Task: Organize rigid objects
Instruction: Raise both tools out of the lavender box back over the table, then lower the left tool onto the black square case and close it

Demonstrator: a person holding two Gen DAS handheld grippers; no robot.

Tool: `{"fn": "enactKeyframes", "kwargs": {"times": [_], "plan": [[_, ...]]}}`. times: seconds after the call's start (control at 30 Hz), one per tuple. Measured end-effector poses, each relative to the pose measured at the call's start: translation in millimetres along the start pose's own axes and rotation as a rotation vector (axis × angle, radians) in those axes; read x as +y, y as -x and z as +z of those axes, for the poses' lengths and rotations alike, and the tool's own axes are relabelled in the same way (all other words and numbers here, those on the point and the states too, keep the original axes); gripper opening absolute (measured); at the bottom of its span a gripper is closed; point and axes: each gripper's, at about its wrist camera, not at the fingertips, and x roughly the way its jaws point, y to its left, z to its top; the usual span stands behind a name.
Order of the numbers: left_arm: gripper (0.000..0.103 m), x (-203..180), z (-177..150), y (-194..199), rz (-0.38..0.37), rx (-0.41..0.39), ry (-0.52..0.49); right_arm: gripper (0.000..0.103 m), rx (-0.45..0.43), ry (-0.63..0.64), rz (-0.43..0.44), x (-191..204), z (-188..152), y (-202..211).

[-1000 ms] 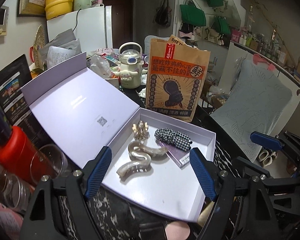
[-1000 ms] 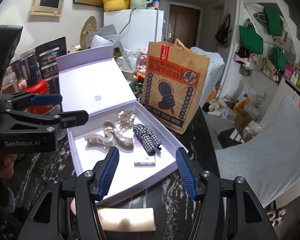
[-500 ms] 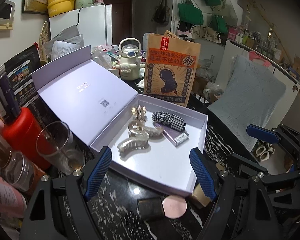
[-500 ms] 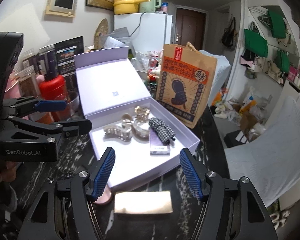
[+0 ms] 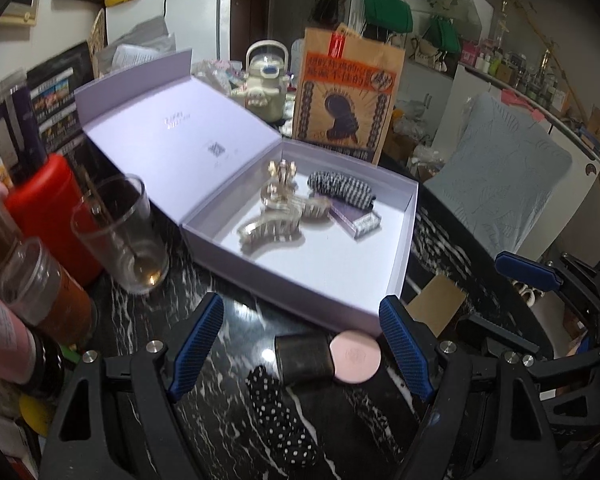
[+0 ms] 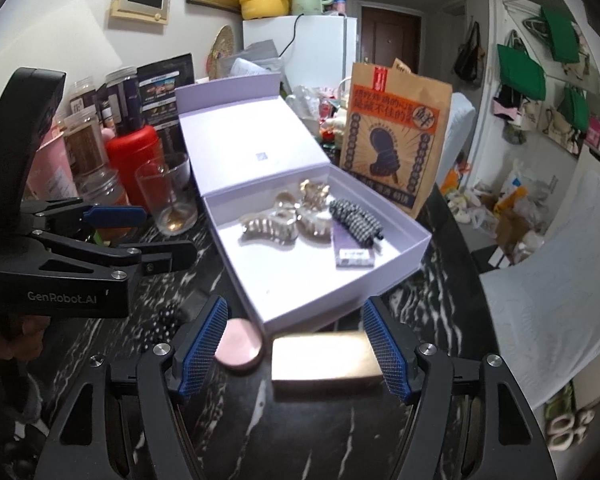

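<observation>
An open lilac box (image 5: 396,280) (image 6: 416,252) lies on the black marbled table. It holds pale hair claws (image 5: 270,228) (image 6: 272,226), a checked hair piece (image 5: 340,188) (image 6: 354,218) and a small purple carton (image 5: 354,220) (image 6: 354,250). Before the box lie a pink round compact (image 5: 354,354) (image 6: 239,344), a gold rectangular case (image 6: 324,356) (image 5: 436,304), a dark case (image 5: 304,358) and a dotted black piece (image 5: 284,412). My left gripper (image 5: 300,344) (image 6: 160,236) is open above the dark case and the compact. My right gripper (image 6: 294,346) (image 5: 512,300) is open, and the compact and gold case sit untouched between its jaws.
A drinking glass (image 5: 120,232) (image 6: 170,196), a red bottle (image 5: 48,208) and several jars (image 6: 88,144) crowd the left of the box. A brown paper bag (image 5: 346,96) (image 6: 392,136) and a cream kettle (image 5: 266,80) stand behind it. The table edge runs along the right.
Both grippers have drawn back from the box and sunk toward the table, so the compact, cases and dotted piece have come into view. The right jaws stand wider than before.
</observation>
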Motion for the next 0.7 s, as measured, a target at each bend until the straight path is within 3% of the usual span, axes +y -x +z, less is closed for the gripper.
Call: {"fn": "enactKeyframes", "kwargs": {"times": [0.37,0.7], "plan": [[0.08,7.5,-23.7,-26.1,0.022,0.07,0.003,0.071,0.056,-0.037,0.017,0.7,-22.4,-15.8],[0.08,12.0,-34.4,-52.2,-0.005,0.098,0.002,0.071,0.106,-0.06,0.031,0.2,-35.9,-34.4]]}}
